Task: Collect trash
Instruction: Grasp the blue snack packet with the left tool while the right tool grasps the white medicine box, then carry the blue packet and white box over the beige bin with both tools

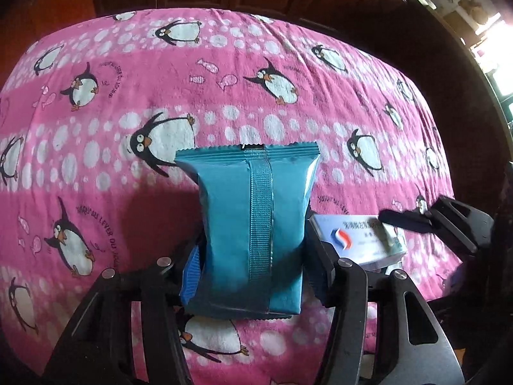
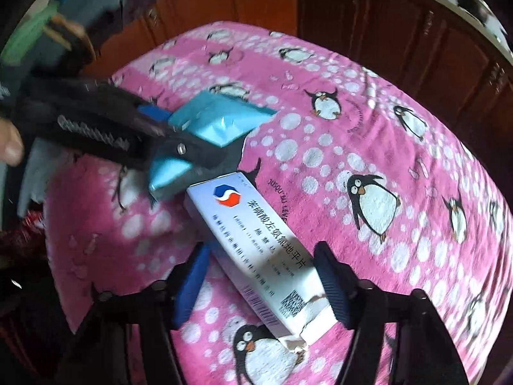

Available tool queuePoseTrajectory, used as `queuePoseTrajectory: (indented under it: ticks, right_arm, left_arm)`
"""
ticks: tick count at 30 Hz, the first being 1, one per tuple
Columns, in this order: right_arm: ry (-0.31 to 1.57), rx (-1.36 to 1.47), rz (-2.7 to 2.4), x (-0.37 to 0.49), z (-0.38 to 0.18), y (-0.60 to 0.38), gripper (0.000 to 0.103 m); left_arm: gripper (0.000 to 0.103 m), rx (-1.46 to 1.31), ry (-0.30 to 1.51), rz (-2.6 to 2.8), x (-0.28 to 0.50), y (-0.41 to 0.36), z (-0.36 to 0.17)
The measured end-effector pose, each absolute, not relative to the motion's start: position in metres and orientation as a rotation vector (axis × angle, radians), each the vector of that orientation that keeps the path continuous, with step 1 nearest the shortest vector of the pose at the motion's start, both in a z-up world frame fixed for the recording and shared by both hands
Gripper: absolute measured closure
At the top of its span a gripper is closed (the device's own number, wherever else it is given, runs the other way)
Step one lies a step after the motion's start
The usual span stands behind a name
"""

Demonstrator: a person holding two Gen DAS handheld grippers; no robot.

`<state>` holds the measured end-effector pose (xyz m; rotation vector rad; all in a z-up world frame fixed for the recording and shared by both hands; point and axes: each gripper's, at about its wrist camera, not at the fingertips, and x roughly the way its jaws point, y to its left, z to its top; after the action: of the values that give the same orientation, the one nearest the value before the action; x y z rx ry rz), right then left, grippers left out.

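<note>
A shiny blue snack packet (image 1: 253, 234) stands between the fingers of my left gripper (image 1: 253, 269), which is shut on its lower half, seam side facing the camera. The right wrist view shows the same packet (image 2: 211, 118) in the left gripper's black fingers. Just to its right, a white medicine box (image 2: 256, 256) with a red-and-blue logo lies slanted on the pink penguin cloth (image 2: 368, 134), its near end torn. My right gripper (image 2: 263, 285) straddles the box. The right pad meets the box's edge, while a strip of cloth shows beside the left pad. The box (image 1: 352, 237) also appears in the left wrist view.
The pink penguin cloth (image 1: 160, 73) covers a rounded surface that drops off at its edges. Dark wooden cabinet doors (image 2: 368, 16) stand behind it. A hand (image 2: 9, 144) shows at the far left of the right wrist view.
</note>
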<state>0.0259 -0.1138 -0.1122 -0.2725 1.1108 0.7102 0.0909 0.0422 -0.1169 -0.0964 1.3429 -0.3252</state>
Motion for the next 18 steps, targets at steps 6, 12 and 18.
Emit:
queuePoseTrajectory:
  ticks: [6, 12, 18]
  right_arm:
    - [1.147, -0.149, 0.635, 0.022, -0.109, -0.141, 0.097]
    - [1.101, -0.175, 0.676, 0.018, -0.099, -0.133, 0.046]
    - [1.103, -0.371, 0.638, 0.029, -0.118, -0.099, 0.044]
  left_arm:
    - [0.053, -0.037, 1.318, -0.301, 0.087, 0.031, -0.121]
    - [0.062, -0.048, 1.31, -0.3, 0.082, 0.038, -0.113]
    - [0.062, -0.066, 1.314, -0.277, 0.078, 0.047, -0.114]
